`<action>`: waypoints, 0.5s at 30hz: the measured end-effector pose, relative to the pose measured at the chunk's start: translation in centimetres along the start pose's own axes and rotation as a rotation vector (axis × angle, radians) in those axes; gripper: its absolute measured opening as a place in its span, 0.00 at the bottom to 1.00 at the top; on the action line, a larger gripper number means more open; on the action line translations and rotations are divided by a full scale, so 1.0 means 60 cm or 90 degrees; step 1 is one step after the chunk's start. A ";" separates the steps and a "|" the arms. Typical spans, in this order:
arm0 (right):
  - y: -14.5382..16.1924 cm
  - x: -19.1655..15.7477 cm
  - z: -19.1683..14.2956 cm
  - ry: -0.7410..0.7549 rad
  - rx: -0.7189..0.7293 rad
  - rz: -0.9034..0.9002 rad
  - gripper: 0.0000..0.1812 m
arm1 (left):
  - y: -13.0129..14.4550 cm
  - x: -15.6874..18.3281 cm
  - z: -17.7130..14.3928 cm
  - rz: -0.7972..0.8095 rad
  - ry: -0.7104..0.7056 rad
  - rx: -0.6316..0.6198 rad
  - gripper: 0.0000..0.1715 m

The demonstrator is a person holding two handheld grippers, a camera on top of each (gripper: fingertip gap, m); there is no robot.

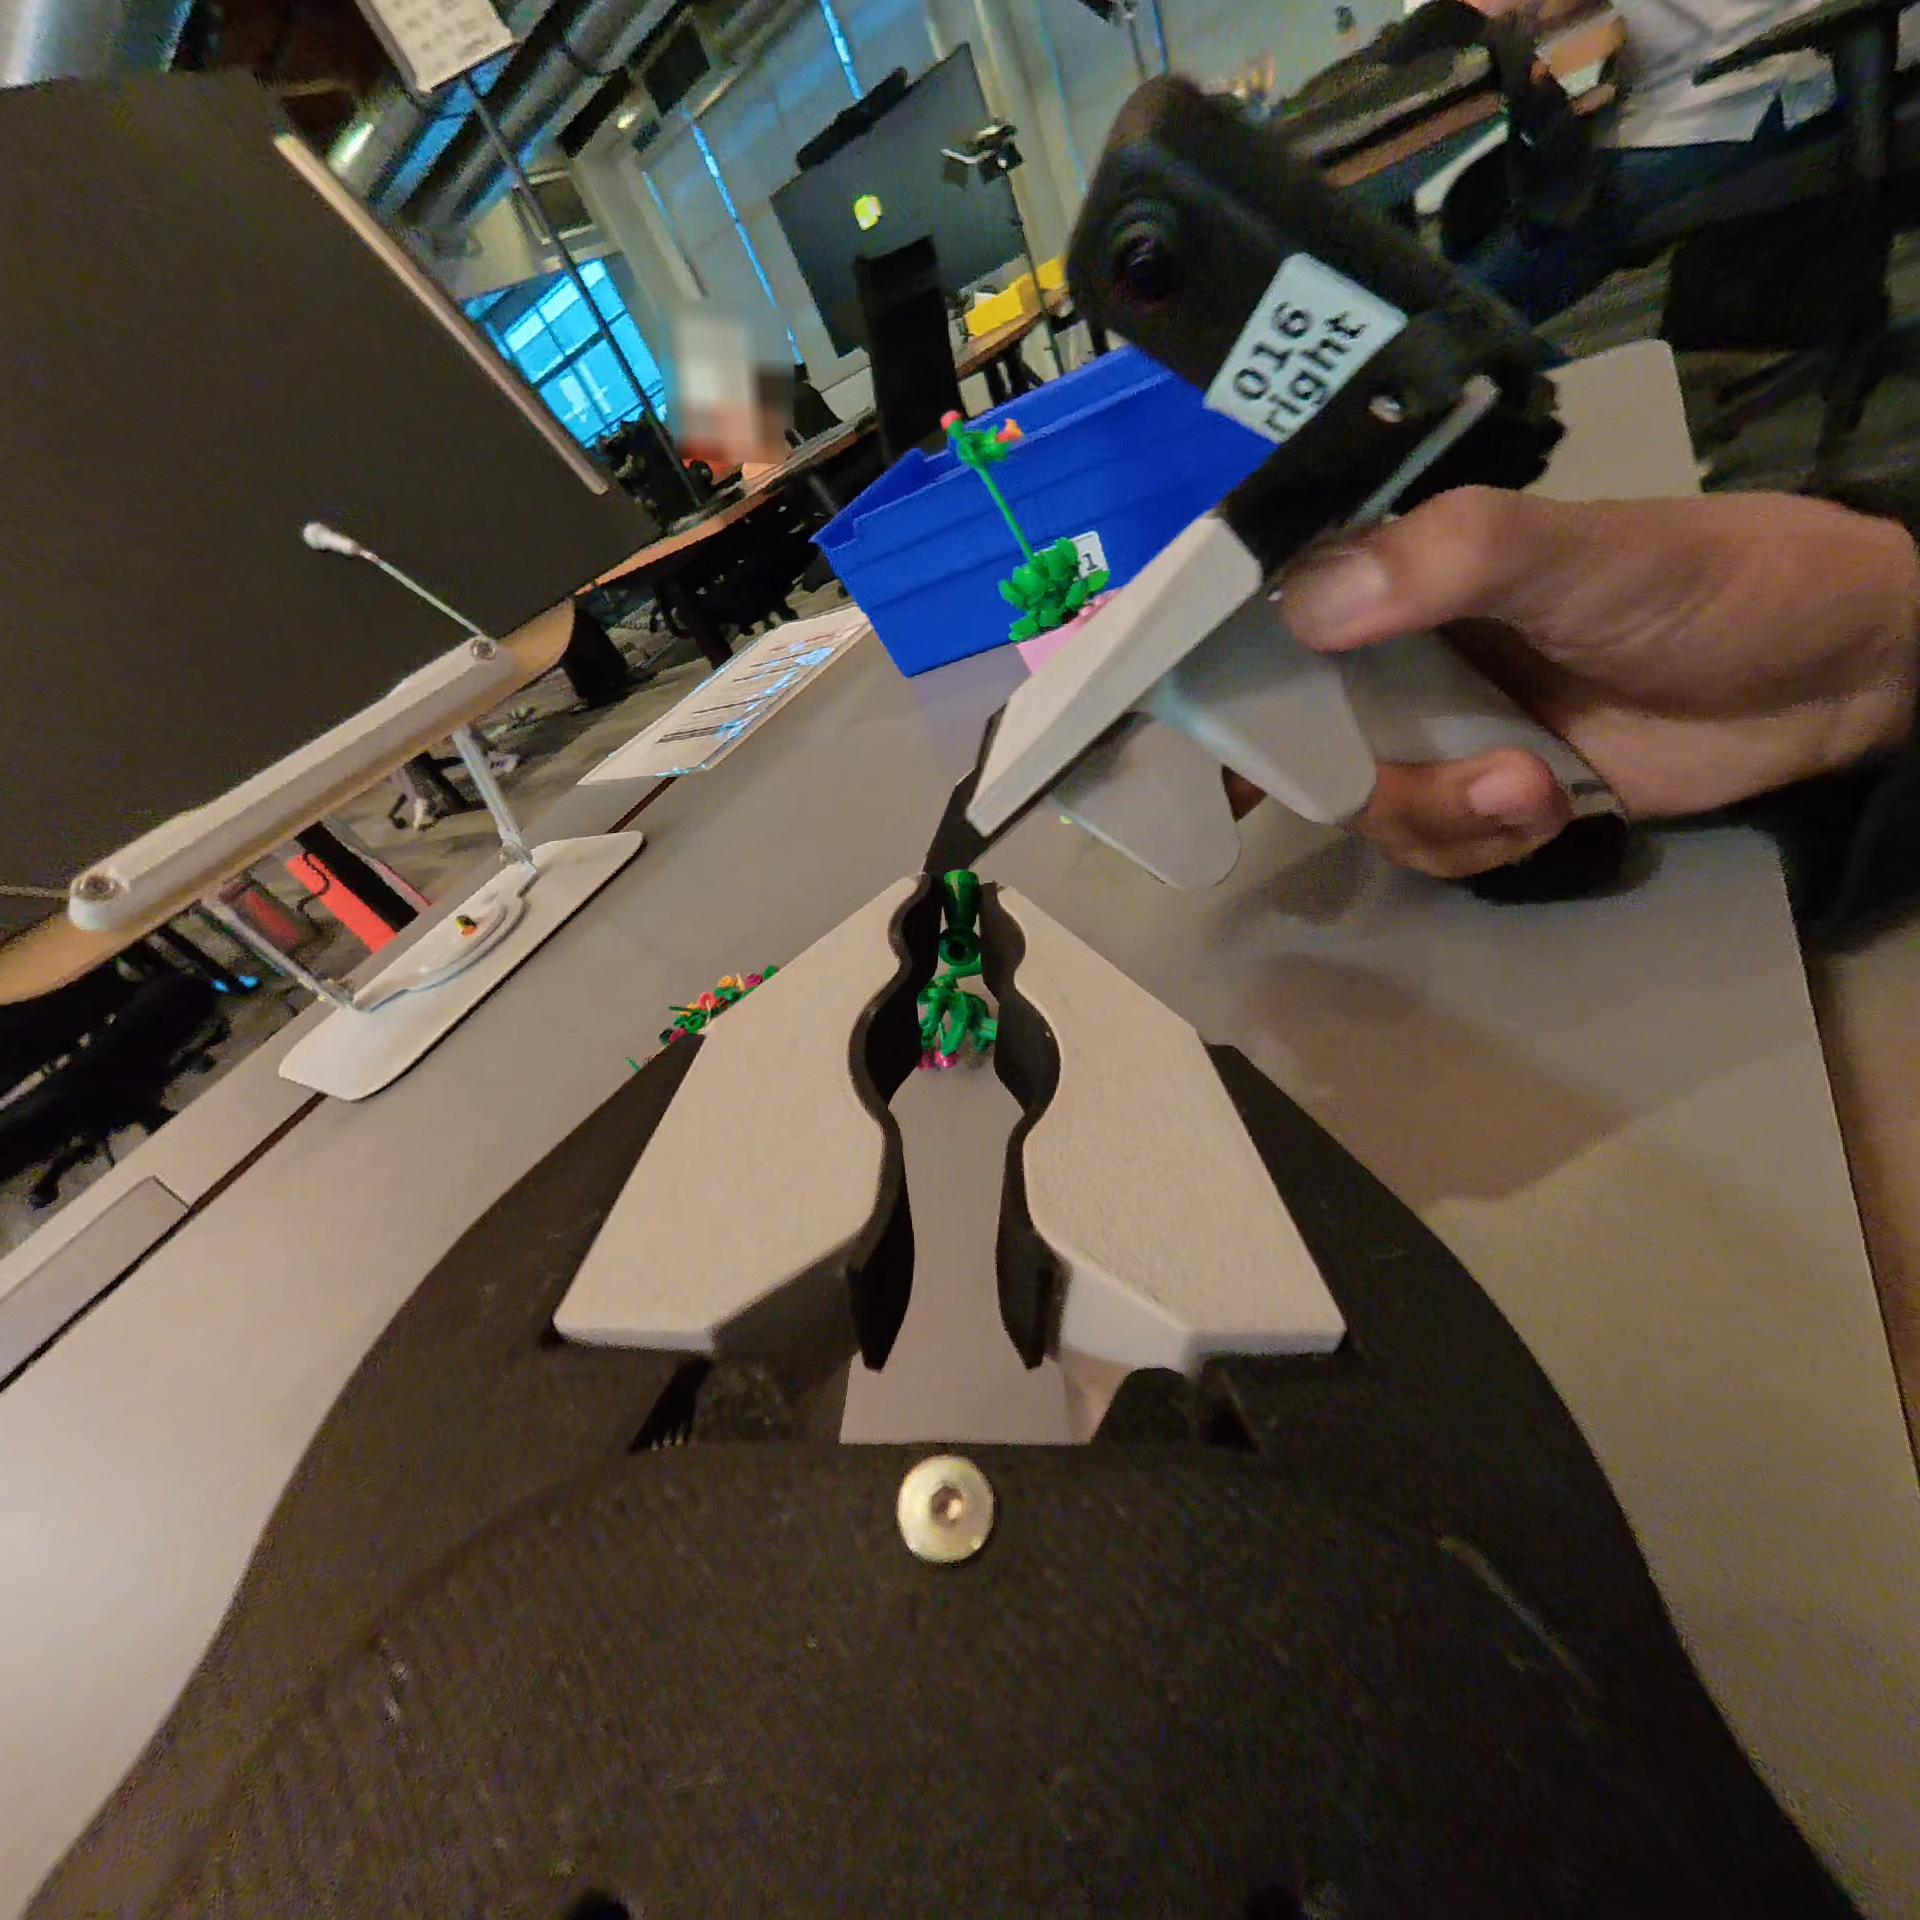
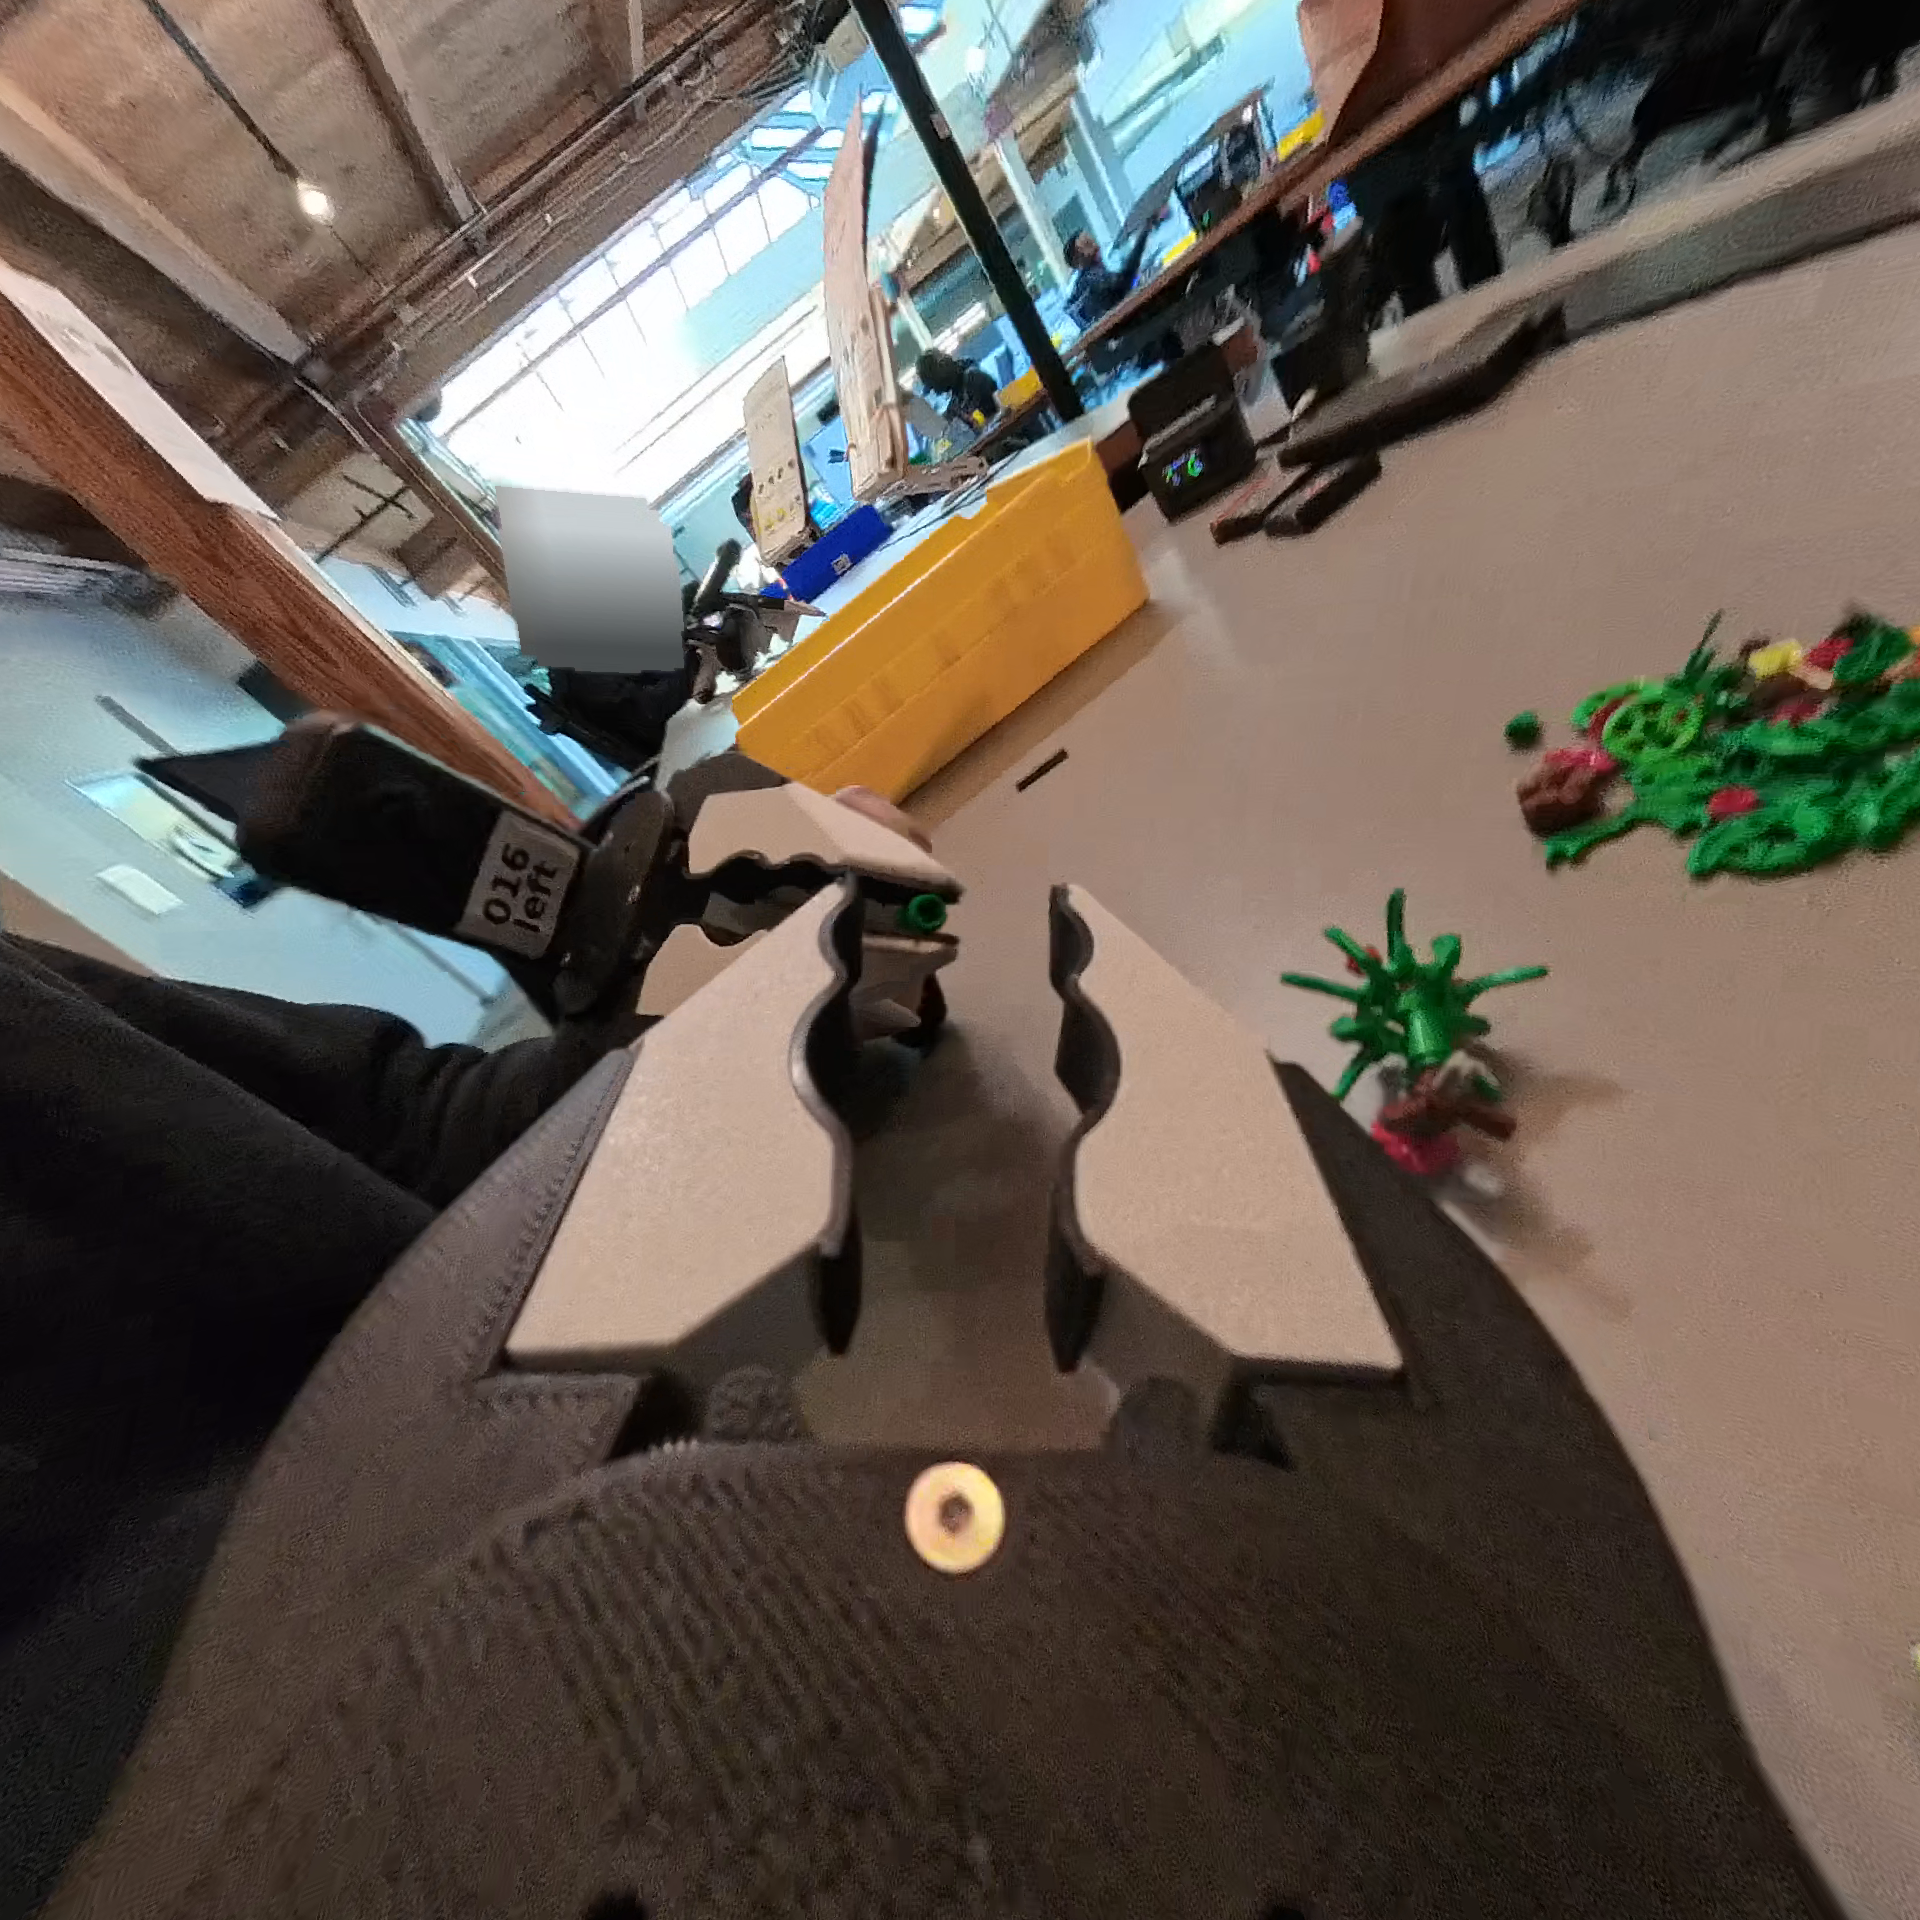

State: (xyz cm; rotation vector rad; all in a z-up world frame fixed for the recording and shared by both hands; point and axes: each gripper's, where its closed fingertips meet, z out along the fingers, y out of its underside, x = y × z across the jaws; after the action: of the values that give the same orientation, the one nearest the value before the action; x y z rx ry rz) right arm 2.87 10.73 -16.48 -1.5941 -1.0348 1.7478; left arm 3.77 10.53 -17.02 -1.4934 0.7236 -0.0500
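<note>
A white flat-based desk lamp with a jointed arm (image 1: 353,779) stands at the left edge of the grey table (image 1: 1351,1091), where the left gripper (image 1: 956,904) has its jaws pinched together on a small green plastic toy stem (image 1: 958,899), holding it up off the surface so that its end sticks out. Beside it the right gripper (image 2: 951,914) hangs with its jaws apart and empty, just short of that stem, apparently lined up with it. Farther right, a small green spiky toy plant on a red base (image 2: 1413,1039) stands alone, with a loose pile of green and red toy plant pieces (image 2: 1756,748) beyond it.
</note>
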 end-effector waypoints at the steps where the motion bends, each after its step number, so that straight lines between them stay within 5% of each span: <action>1: 0.003 0.002 -0.002 -0.008 -0.007 0.025 0.17 | -0.001 0.005 0.000 0.010 0.005 0.003 0.01; 5: 0.022 -0.010 -0.002 -0.075 -0.060 0.101 0.05 | -0.002 0.018 0.002 0.032 0.024 0.002 0.01; 15: -0.003 -0.004 -0.019 -0.049 -0.011 0.042 0.02 | -0.014 -0.005 -0.010 -0.039 0.021 0.050 0.04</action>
State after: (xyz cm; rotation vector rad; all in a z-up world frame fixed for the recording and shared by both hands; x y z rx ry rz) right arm 3.97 10.85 -16.19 -1.5994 -1.0470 1.8611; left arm 3.61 10.06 -16.07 -1.4428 0.6957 -0.1483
